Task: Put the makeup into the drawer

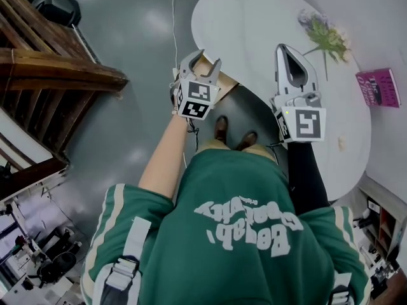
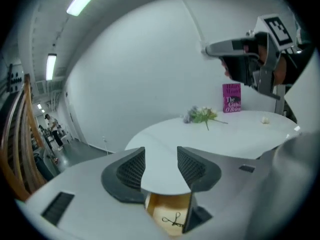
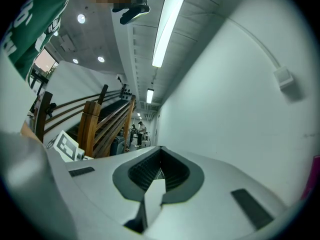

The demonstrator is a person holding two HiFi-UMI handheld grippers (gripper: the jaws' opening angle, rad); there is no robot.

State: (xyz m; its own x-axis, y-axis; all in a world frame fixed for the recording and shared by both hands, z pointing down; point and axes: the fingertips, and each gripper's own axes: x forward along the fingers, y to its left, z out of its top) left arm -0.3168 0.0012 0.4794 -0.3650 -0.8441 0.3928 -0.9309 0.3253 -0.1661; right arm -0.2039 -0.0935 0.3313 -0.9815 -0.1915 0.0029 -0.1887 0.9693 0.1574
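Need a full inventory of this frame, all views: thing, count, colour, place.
table: 1, white, ahead of the person
drawer: 1, wood-coloured inside, open under the table's near edge
small black item: 1, black, in the drawer; too small to identify
flower sprig: 1, green and pale purple, on the table
book: 1, pink, on the table's right side
small white object: 1, white, on the table; unclear what
staircase: 1, brown wood, left
shoes: 2, brown, on the floor
left gripper: 1, grey, fingers apart, empty, over the drawer
right gripper: 1, grey, fingers together, empty, over the table
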